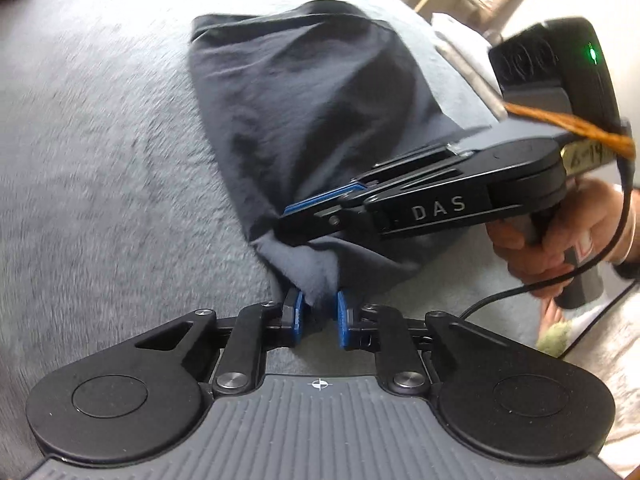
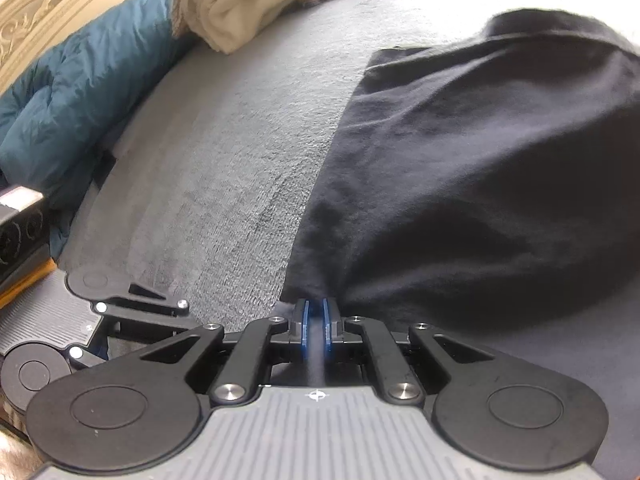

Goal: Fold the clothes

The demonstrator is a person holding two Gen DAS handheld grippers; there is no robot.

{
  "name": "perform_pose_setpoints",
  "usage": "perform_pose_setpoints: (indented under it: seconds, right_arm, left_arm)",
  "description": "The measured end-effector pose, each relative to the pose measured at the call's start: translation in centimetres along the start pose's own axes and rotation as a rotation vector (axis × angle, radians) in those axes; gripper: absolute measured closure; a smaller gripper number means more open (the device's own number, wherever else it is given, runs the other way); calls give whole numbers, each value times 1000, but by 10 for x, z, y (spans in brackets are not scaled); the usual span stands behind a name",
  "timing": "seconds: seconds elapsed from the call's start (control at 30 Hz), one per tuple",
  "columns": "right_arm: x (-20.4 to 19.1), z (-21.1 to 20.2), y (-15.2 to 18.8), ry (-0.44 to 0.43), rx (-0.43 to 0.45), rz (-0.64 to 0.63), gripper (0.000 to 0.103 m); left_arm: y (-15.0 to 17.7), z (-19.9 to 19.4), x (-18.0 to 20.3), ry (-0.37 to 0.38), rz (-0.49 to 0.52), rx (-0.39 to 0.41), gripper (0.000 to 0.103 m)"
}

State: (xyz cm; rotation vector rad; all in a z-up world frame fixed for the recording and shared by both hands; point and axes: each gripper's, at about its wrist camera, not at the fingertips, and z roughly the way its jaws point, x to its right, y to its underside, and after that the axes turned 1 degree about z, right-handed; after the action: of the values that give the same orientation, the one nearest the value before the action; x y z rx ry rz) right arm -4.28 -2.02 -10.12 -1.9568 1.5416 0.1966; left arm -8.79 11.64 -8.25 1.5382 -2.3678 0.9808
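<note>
Left wrist view: we look down our left gripper [image 1: 319, 316], whose blue pads [image 1: 298, 312] stand narrowly apart with a bunched corner of the dark garment [image 1: 304, 92] gathered between them; the cloth fills the gap and the pads press on it. The garment stretches away from that corner across the grey blanket [image 1: 100, 160]. Just above our left gripper, the right gripper [image 1: 296, 220] reaches in from the right side, its fingers nearly together on the same end of the garment. A hand [image 1: 560, 240] grips its handle, with a black cable [image 1: 520, 292] looping below it.

Right wrist view: we see the right gripper [image 2: 316, 324] with its jaws almost closed, a thin fold of the dark garment [image 2: 480, 180] pinched between the blue pads [image 2: 306, 324]. The garment spreads rightward over the grey blanket [image 2: 220, 180]. Part of the left gripper [image 2: 132, 304] sits at lower left. Farther back lie a teal quilt [image 2: 80, 96] and a cream cloth [image 2: 240, 4].
</note>
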Motion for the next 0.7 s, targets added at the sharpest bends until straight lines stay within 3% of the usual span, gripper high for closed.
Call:
perform_pose_setpoints:
  seconds: [0.13,0.23,0.33,0.5,0.6,0.7]
  right_arm:
    - [12,-11,-3,-59,8,81,94]
    - [24,-47,-4,-93,74,108,93]
    - [39,-93,3,-42,130,91,93]
    - [56,-152,36,66,169,68,93]
    - [62,-150,53,153,145,47,93]
    - [71,-141,68,244,126,34,94]
  left_arm:
    - [-3,-12,-7,-14,1,18,77]
    - [2,-25,-3,-55,42,44,73]
    - [5,-41,-2,-87,59,79,73]
    - [-12,-42,4,-77,74,130,74]
    - [-19,-29,13,-74,117,104,74]
    - [-18,-3,14,-145,135,18,74]
